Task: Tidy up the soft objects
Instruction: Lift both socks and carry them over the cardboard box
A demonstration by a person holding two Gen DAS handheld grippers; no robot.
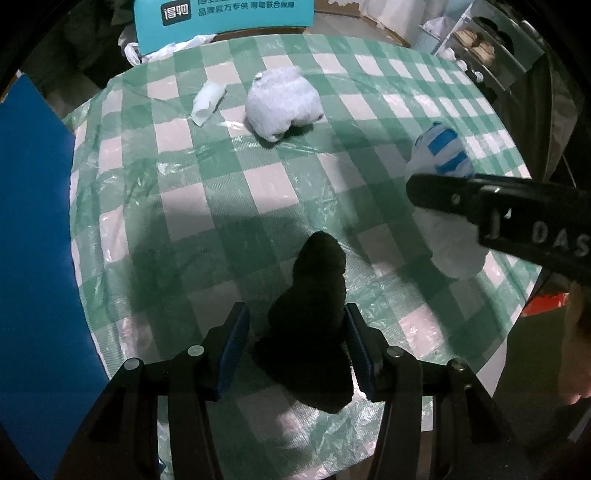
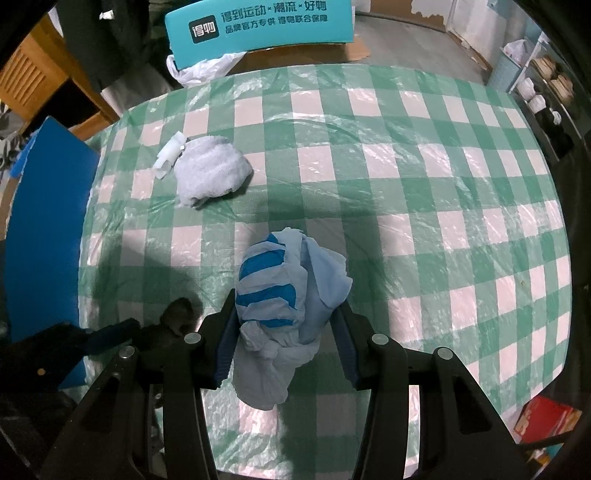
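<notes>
Table: round-edged, draped in a green-and-white check cloth under a crinkled clear plastic sheet that throws glare in patches.

Left gripper: pointing steeply down. A black soft object sits between its blue-padded fingers. Matte, lumpy, roughly a tapered bundle, long axis running away from the camera, narrow rounded end pointing toward the table centre, wider end spreading toward the gripper base. The right pad appears to touch its flank; a gap shows at the left pad, so the jaws are taken as released around it, not clamped. (The fabric is too dark to read any weave or folds.)

Right gripper: also steeply down, clenched on a pale blue and white bundle with bright blue stripes. Thin, crumpled cloth, knotted or twisted near the lower end. Long axis runs away from the camera; the striped end points up-frame, the twisted tail hangs toward the gripper base. Both pads press its sides. In the left wrist view the same bundle is half covered by the right gripper's black finger.

Further back on the table: a fluffy pale lavender bundle, terry-like and rounded, and just left of it a small white folded piece, nearly touching it in the right wrist view.

Beyond the table: a teal printed box and a blue panel, cut off at the frame edge.
</notes>
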